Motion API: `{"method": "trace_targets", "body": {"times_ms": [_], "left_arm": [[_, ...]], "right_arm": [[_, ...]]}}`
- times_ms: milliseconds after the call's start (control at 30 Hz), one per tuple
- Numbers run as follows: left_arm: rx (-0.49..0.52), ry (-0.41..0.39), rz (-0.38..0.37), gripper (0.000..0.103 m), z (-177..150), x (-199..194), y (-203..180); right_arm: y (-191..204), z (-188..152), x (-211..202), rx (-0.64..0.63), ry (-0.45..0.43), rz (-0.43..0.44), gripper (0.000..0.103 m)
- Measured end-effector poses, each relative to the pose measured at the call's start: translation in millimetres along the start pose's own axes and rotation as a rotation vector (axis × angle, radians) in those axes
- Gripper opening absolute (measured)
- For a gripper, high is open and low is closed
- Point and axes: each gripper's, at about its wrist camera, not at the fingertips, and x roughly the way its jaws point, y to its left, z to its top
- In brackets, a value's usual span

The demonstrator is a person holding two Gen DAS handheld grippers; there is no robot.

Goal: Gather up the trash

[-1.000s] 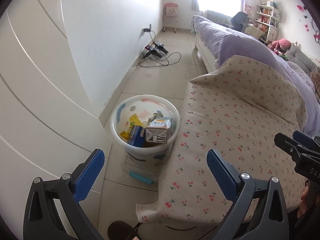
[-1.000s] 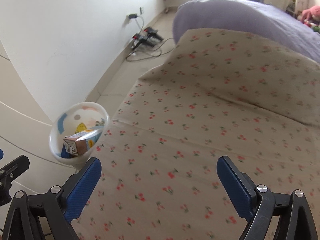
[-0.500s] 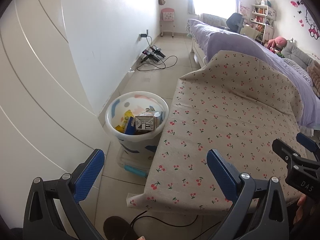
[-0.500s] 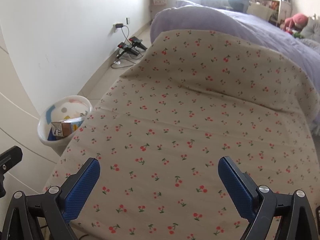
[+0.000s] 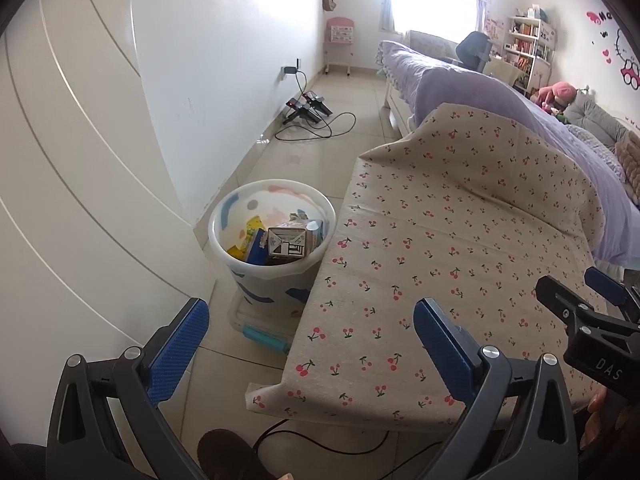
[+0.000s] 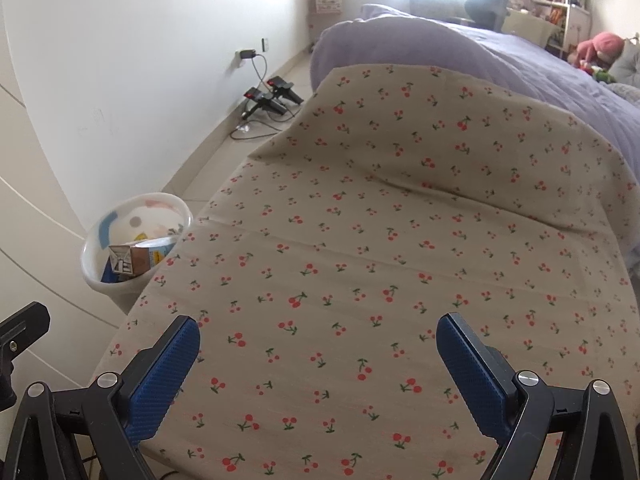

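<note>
A white trash bin (image 5: 224,236) with blue patches stands on the floor left of a table under a cherry-print cloth (image 5: 440,264). In it lie a brown milk carton (image 5: 286,242), a blue box and yellow wrappers. The bin also shows in the right wrist view (image 6: 96,268), carton (image 6: 134,260) on top. My left gripper (image 5: 310,340) is open and empty, held above the table's near left corner. My right gripper (image 6: 318,364) is open and empty above the cloth (image 6: 400,260); it also appears at the right edge of the left wrist view (image 5: 592,320).
A white wall and curved cabinet doors (image 5: 80,200) stand at left. Chargers and cables (image 5: 308,114) lie on the tiled floor by the wall. A bed with a purple cover (image 5: 500,96) lies beyond the table. A cable runs under the table's near edge (image 5: 320,446). A shoe tip (image 5: 224,456) shows below.
Both grippers have pulled back and up from the bin and table, so more of the cloth and room shows. Both stay open and empty.
</note>
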Motion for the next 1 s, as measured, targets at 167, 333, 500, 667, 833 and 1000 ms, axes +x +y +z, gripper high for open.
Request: {"method": "trace_targets", "body": {"times_ms": [167, 333, 500, 667, 833, 1000], "left_arm": [[0.003, -0.004, -0.002, 0.103, -1.3, -1.2, -0.5], [0.004, -0.001, -0.008, 0.103, -1.7, -1.6, -0.1], [0.008, -0.005, -0.011, 0.103, -2.0, -3.2, -0.2], [0.007, -0.001, -0.015, 0.103, -2.3, -2.5, 0.2], [0.007, 0.000, -0.018, 0.103, -2.7, -2.3, 0.3], [0.005, 0.000, -0.021, 0.103, -2.8, -2.0, 0.5]], "right_arm": [[-0.8, -0.7, 0.7, 0.002, 0.002, -0.001, 0.098], [-1.1, -1.5, 0.7, 0.000, 0.005, -0.002, 0.098], [-0.5, -1.6, 1.4, -0.002, 0.007, -0.001, 0.098], [0.5, -3.0, 3.3, -0.004, 0.013, 0.000, 0.098], [0.9, -3.6, 5.6, -0.002, 0.021, 0.001, 0.098], [1.4, -4.5, 6.7, -0.002, 0.028, 0.003, 0.098]]}}
